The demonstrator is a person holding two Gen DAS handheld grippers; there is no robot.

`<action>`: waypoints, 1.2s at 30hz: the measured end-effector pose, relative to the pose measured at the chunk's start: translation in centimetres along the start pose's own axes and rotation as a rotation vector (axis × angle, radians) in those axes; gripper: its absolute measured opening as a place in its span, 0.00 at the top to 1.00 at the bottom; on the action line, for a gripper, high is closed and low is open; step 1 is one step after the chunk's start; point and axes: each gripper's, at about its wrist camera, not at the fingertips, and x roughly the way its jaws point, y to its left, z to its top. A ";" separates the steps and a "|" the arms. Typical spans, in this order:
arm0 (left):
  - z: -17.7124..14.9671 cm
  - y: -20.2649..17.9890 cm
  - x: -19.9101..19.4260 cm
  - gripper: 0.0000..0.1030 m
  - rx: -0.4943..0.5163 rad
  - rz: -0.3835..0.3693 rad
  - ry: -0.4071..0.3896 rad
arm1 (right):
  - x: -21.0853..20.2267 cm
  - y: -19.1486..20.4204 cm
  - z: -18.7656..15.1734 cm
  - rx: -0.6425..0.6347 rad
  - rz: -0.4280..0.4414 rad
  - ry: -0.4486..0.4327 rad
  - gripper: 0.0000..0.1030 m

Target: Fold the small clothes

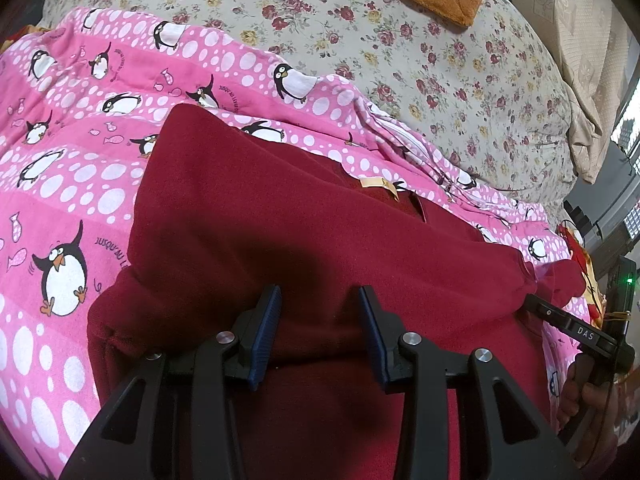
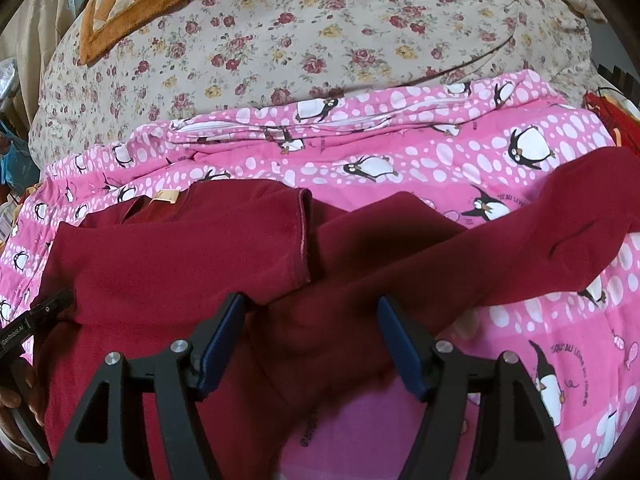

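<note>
A bed under a rose-print coverlet [image 2: 320, 32] carries a pink penguin-print quilt [image 2: 460, 152], and on the quilt lies the garment to be folded: a dark red long-sleeved top [image 2: 168, 248]. Its body sits on the quilt's near part, neck label [image 2: 163, 196] toward the coverlet, one short hemmed flap [image 2: 302, 236] turned over its middle and one long sleeve [image 2: 520, 240] trailing away from the body across the penguins. An orange checked cushion [image 2: 132, 4] rests beyond the quilt, at the coverlet's far edge. The left tongs [image 1: 320, 296] stand narrowly parted above the top's body, nothing visibly pinched between the blue pads. The right tongs [image 2: 312, 308] are spread wide over the place where the sleeve leaves the body, gripping nothing. The risk, judging from here: pads closing on the soft fleece may also catch the quilt beneath, dragging it up and spoiling the fold, or the loose sleeve may bunch unevenly if lifted from one point.
</note>
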 end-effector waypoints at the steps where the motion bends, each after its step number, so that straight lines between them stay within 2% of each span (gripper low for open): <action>1: 0.0 0.0 0.0 0.81 0.000 0.000 0.000 | 0.0 0.1 0.0 -0.001 -0.001 0.000 0.28; 36: 0.0 -0.1 0.0 0.81 0.002 0.002 -0.001 | 0.4 0.3 -0.2 -0.022 -0.006 0.006 0.24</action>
